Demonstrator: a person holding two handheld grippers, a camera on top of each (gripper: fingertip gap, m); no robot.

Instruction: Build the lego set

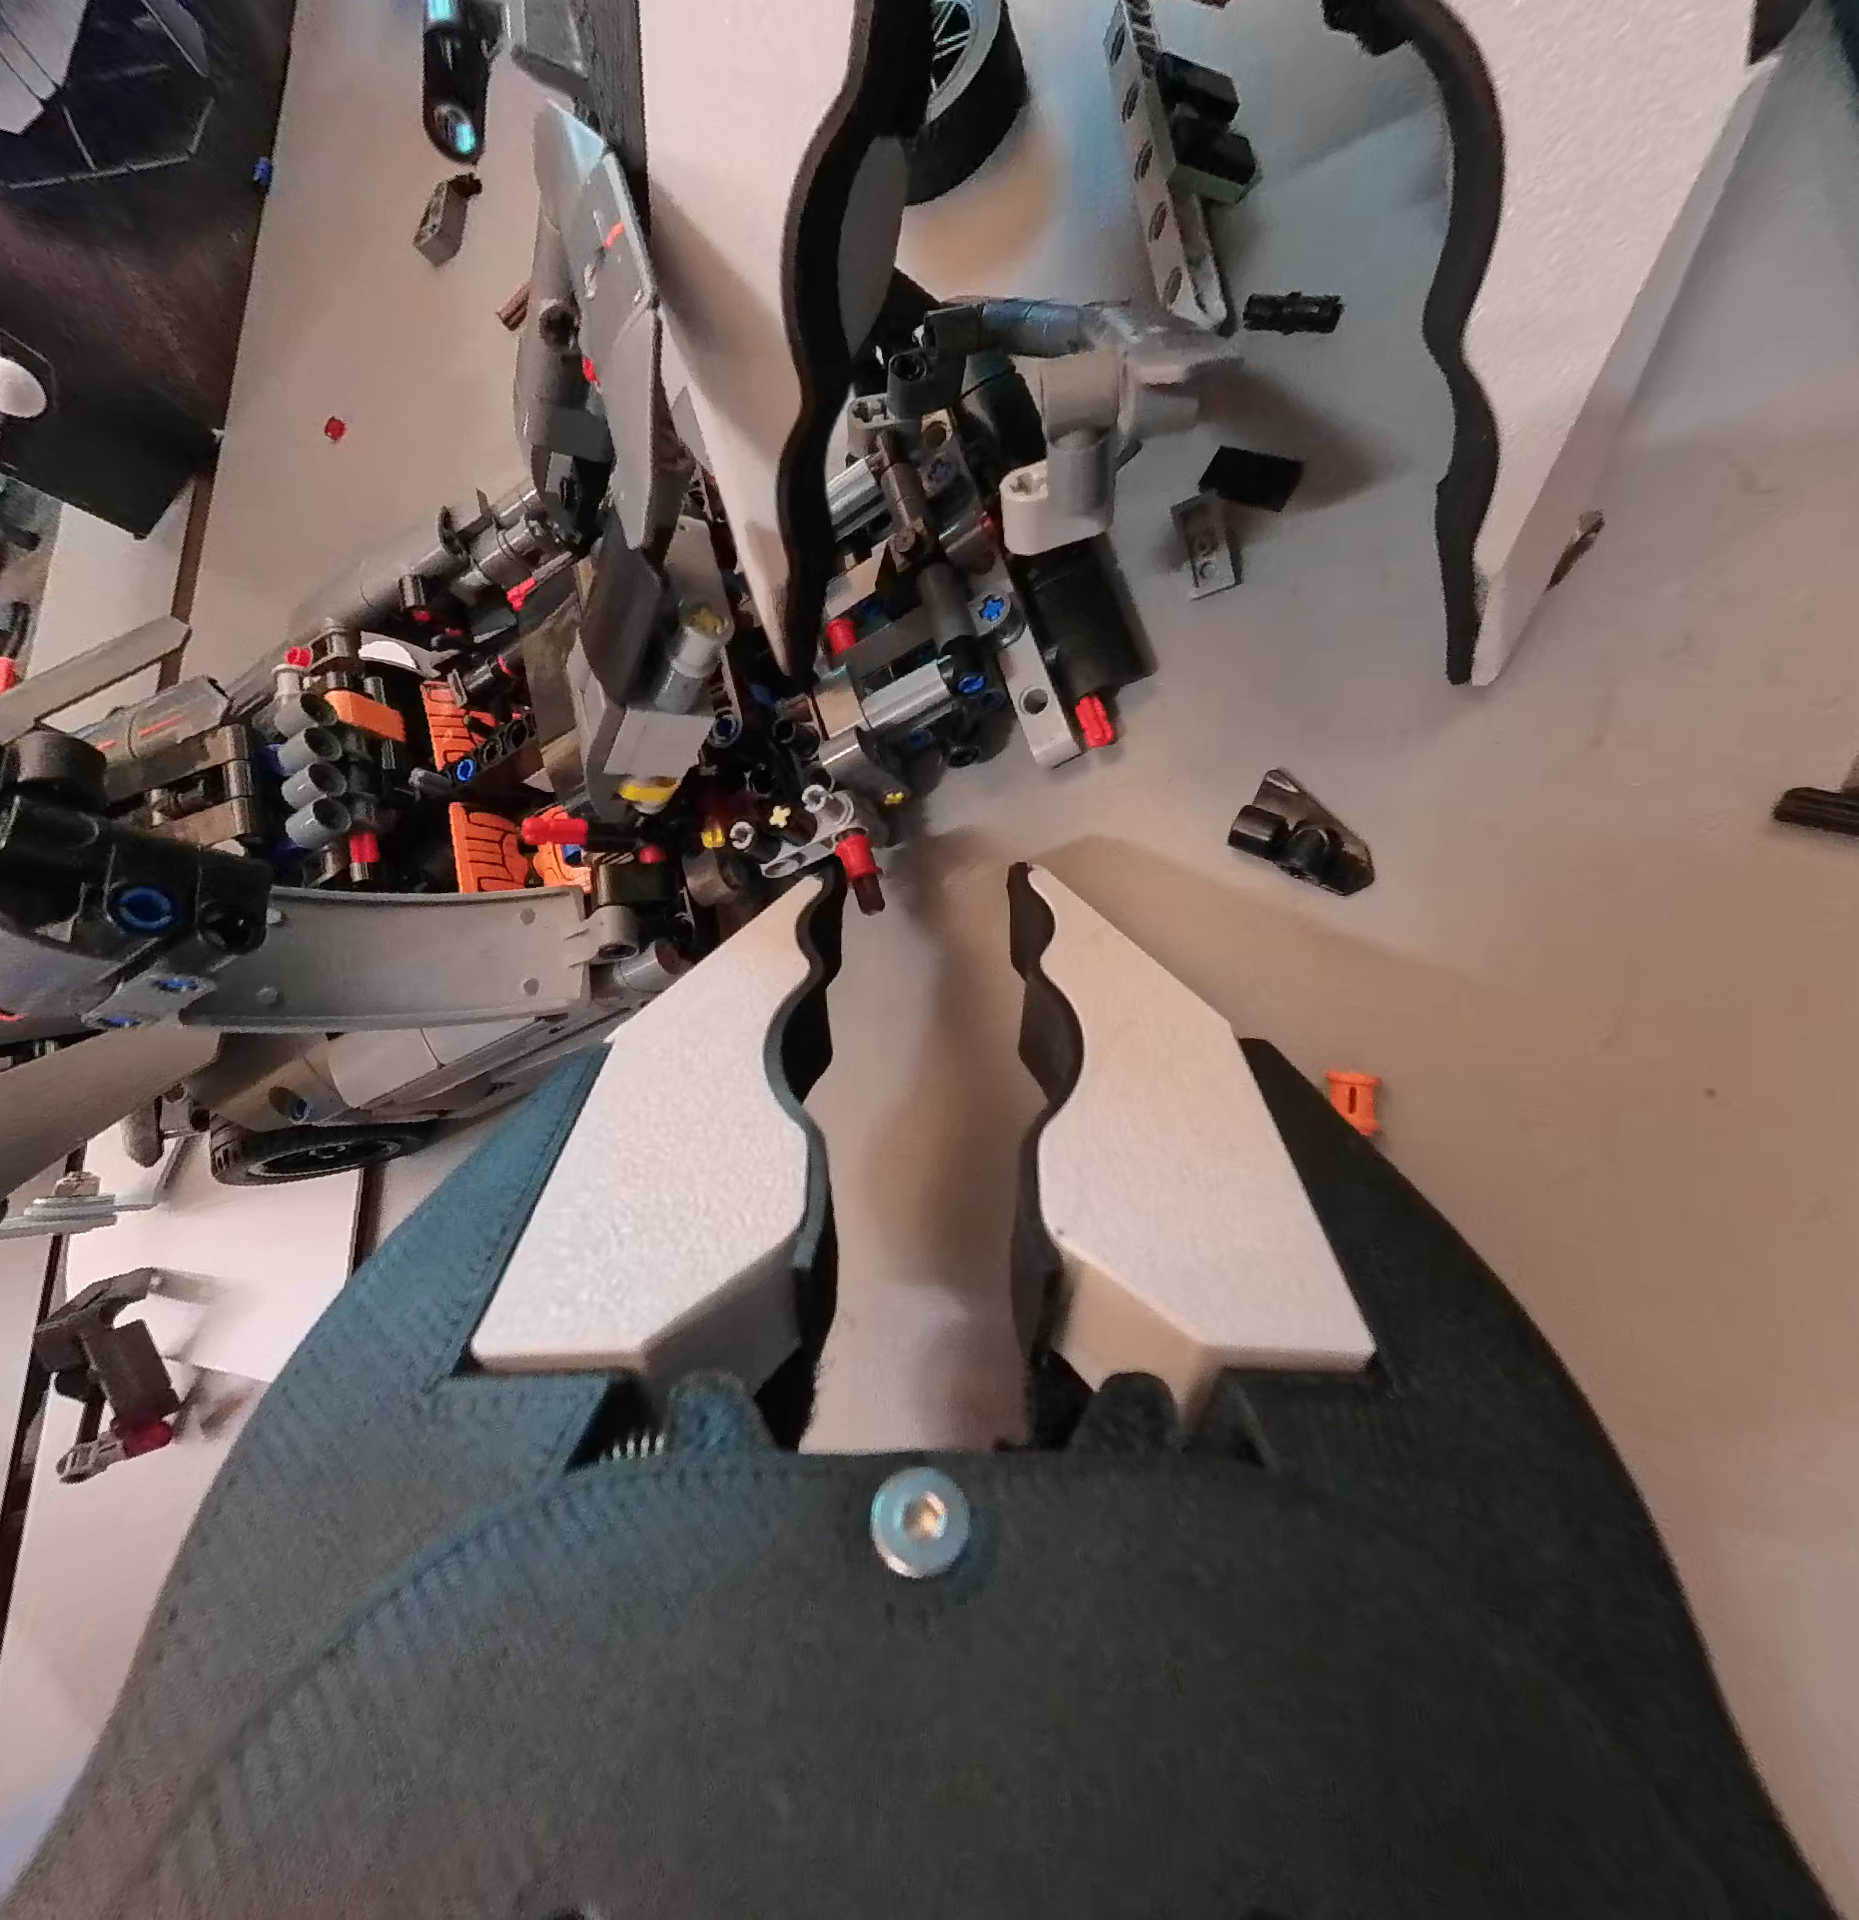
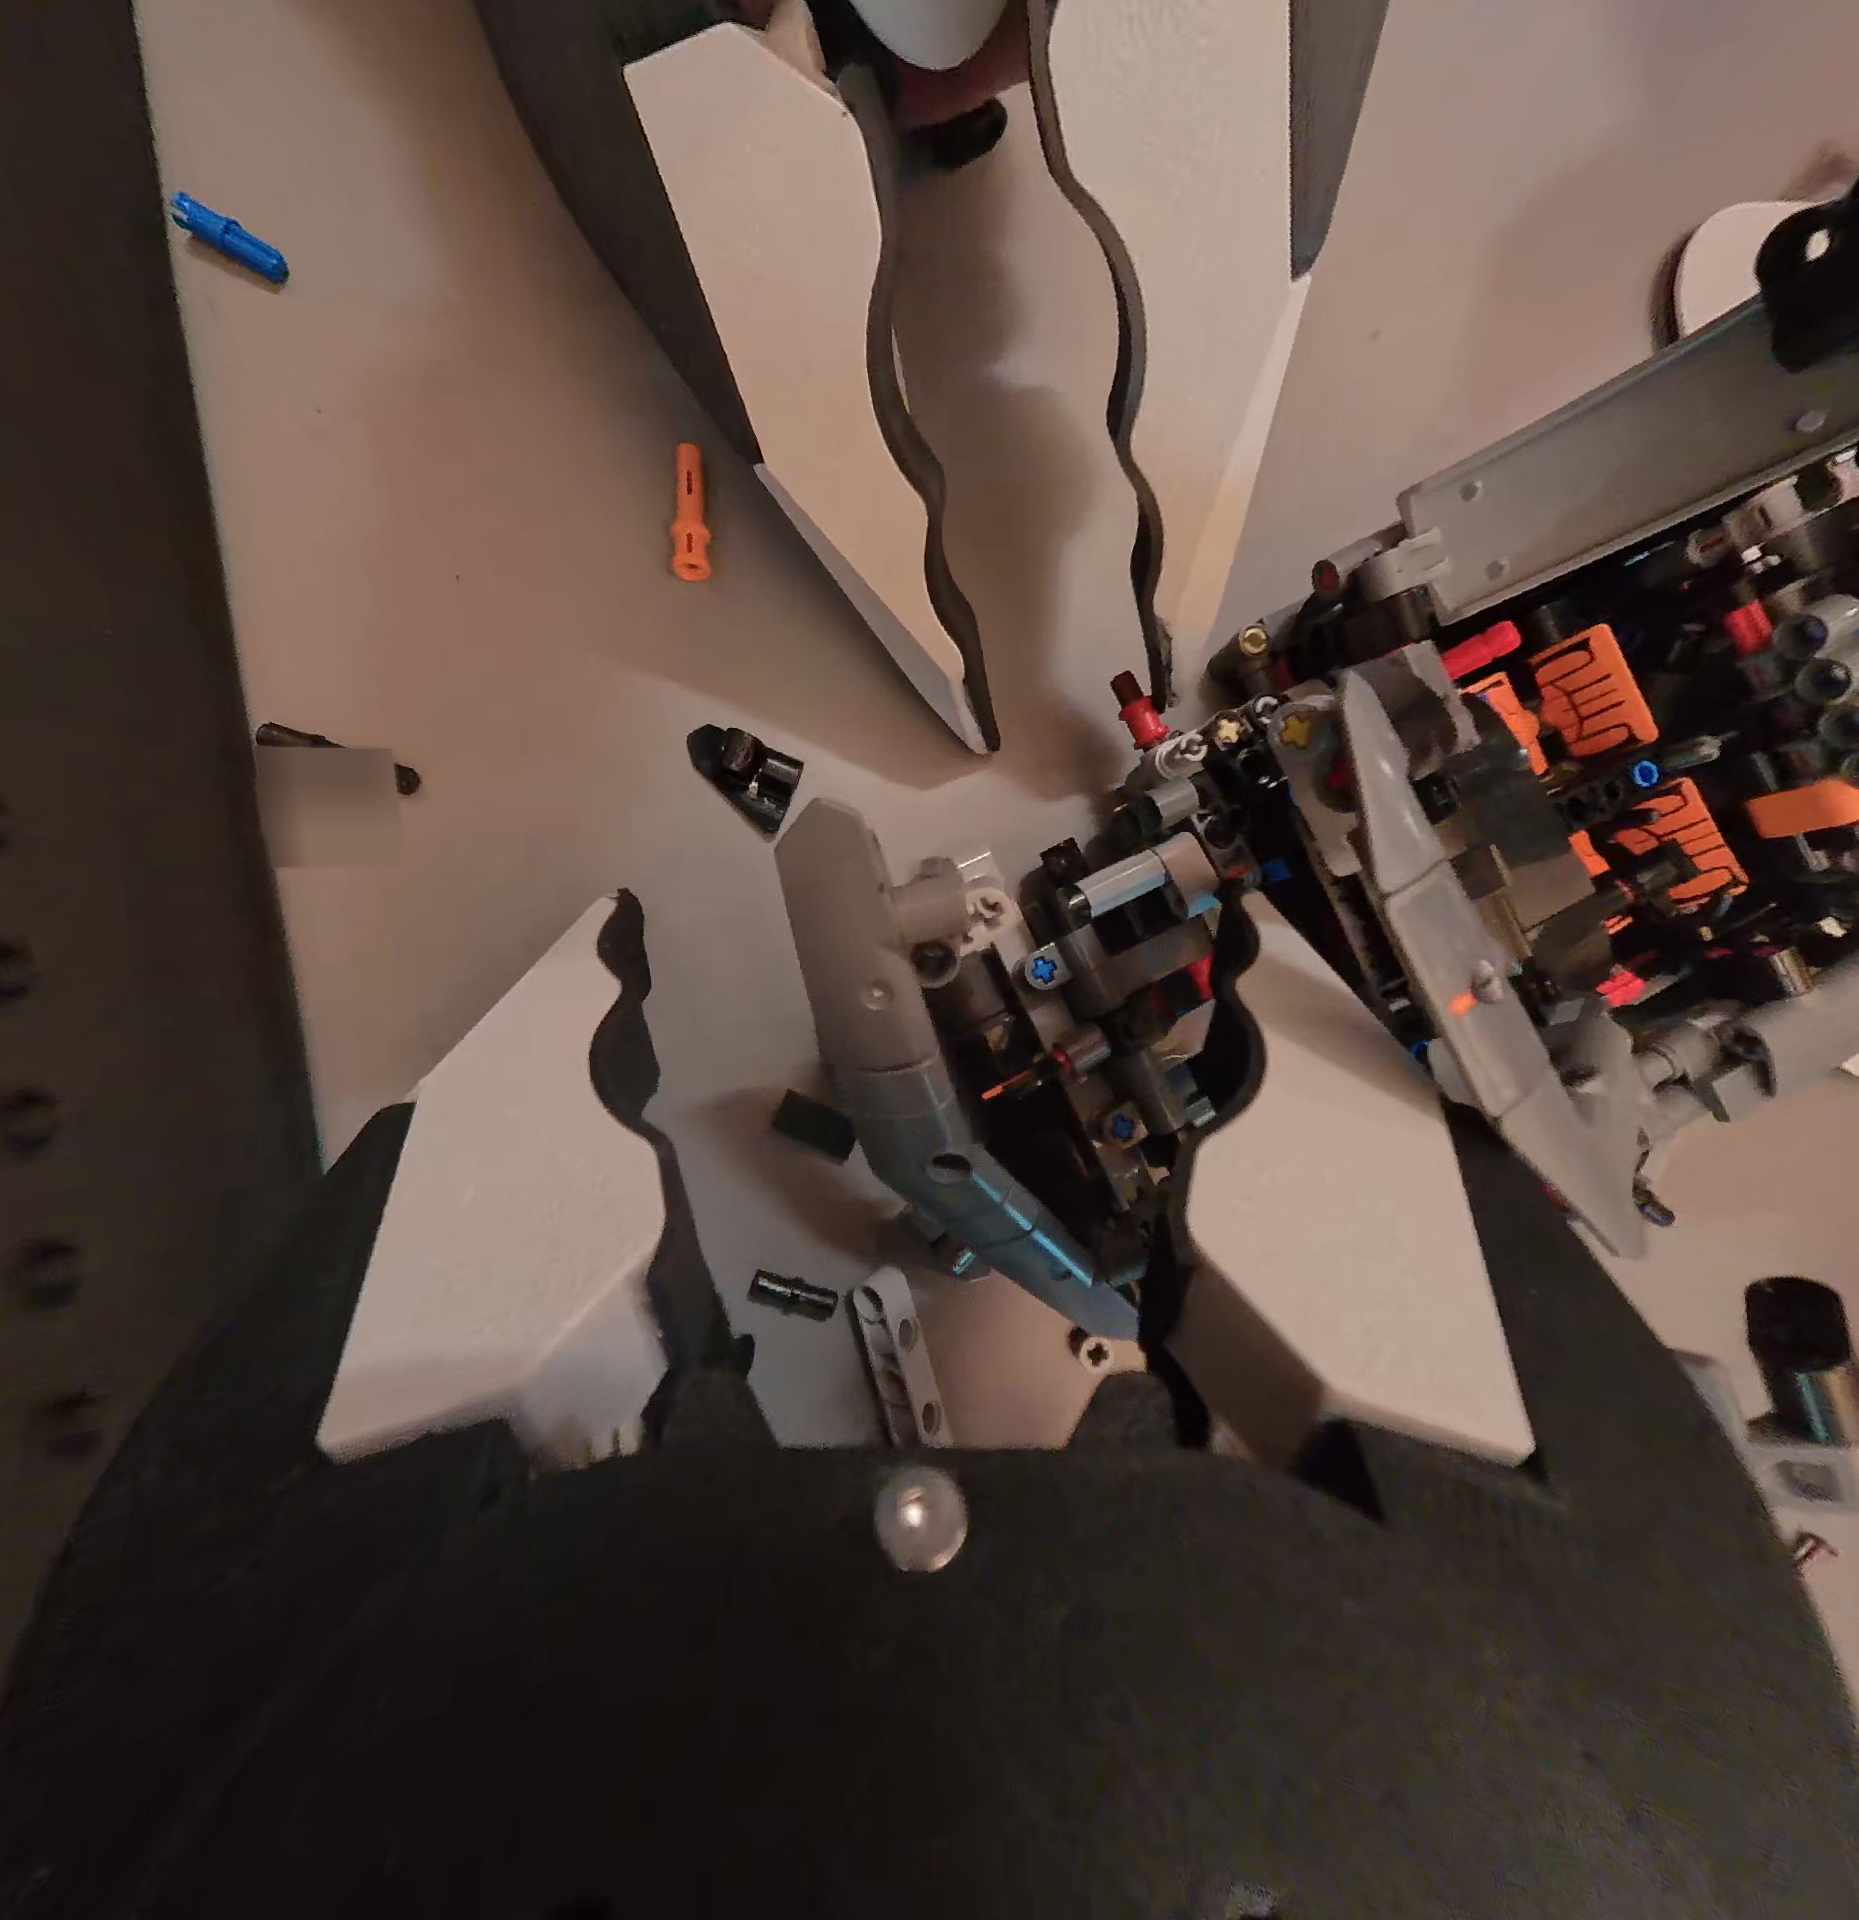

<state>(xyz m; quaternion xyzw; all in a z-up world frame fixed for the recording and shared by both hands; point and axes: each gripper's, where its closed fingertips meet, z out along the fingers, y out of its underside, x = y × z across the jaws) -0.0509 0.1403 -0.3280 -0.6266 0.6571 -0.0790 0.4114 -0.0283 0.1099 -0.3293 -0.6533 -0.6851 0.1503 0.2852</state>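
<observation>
The left gripper (image 1: 920, 883) was parted to a narrow gap and held nothing, its left fingertip just beside a red pin (image 1: 860, 858) at the near corner of the grey-and-orange lego car (image 1: 416, 831), which lay on the pale table (image 1: 1527, 987). The right gripper (image 2: 925, 925) stood wide around a small grey-and-black subassembly (image 2: 1060, 1039) adjoining the car's end; its right finger touched this, while its left finger stood apart. Loose parts lay near, including an orange pin (image 2: 689, 511) and a blue pin (image 2: 229, 237).

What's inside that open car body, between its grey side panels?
Inside the car body you can see orange seats, red pins and a row of grey cylinders. The grey panel across it covers what lies beneath.
</observation>
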